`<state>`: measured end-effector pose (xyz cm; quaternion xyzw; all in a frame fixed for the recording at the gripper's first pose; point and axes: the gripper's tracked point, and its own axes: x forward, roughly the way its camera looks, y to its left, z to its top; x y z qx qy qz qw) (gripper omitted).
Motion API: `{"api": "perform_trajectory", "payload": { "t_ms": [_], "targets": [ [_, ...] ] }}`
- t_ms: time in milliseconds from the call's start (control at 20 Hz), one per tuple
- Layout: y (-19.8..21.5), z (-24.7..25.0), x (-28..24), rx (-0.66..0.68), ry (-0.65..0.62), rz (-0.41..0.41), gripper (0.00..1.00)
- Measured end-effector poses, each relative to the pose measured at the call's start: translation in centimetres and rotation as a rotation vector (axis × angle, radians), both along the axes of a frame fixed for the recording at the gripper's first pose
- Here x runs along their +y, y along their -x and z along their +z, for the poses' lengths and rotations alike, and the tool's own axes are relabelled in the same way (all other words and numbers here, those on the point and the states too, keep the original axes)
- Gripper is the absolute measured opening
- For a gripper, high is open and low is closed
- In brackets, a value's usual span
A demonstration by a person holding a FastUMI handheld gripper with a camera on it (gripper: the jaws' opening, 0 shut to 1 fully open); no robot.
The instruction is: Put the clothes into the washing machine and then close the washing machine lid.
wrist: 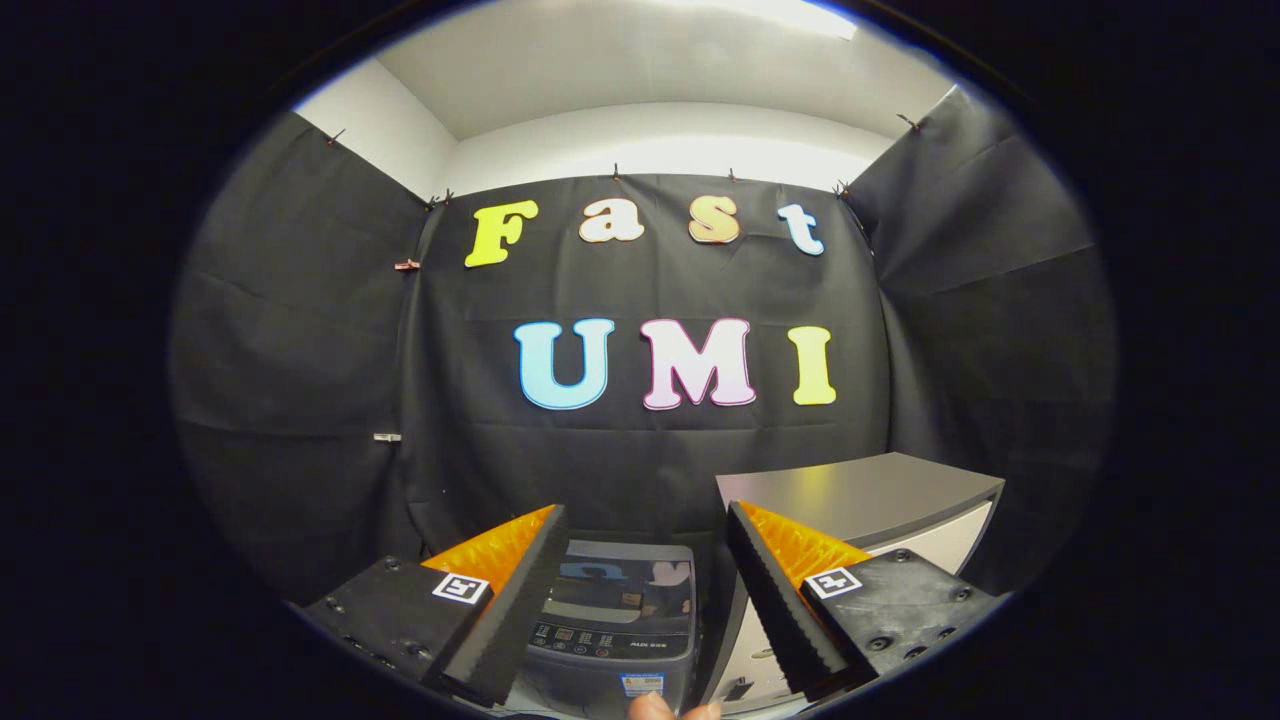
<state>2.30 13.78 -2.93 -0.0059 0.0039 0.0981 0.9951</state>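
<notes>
A small grey top-loading washing machine (615, 615) stands below and just ahead of my fingers, seen in the gap between them. Its glossy dark lid (628, 583) lies flat and shut, with a control panel along its near edge. My gripper (645, 525) hangs above it, open, with nothing between its fingers. No clothes are visible. A person's fingertips (672, 708) show just below the machine's front.
A grey table top (860, 495) on a pale cabinet (940, 545) stands right beside the washing machine, behind my right finger. Black cloth walls close the booth at the back and on both sides.
</notes>
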Motion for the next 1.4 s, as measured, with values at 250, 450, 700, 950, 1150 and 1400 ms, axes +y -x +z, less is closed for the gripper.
{"api": "perform_trajectory", "payload": {
  "t_ms": [250, 450, 700, 950, 1150, 1400],
  "targets": [
    [0.17, -0.67, -0.72, 0.010, 0.000, -0.014, 0.99],
    [0.24, -0.39, -0.76, 0.000, 0.001, -0.014, 0.98],
    [0.32, -0.47, -0.80, -0.001, -0.003, -0.016, 0.98],
    [0.62, 0.05, -0.79, -0.014, -0.004, -0.015, 0.98],
    [0.67, 0.09, -0.77, -0.018, -0.003, -0.017, 0.98],
    [0.74, 0.15, -0.58, -0.020, -0.002, -0.014, 0.98]
  ]
}}
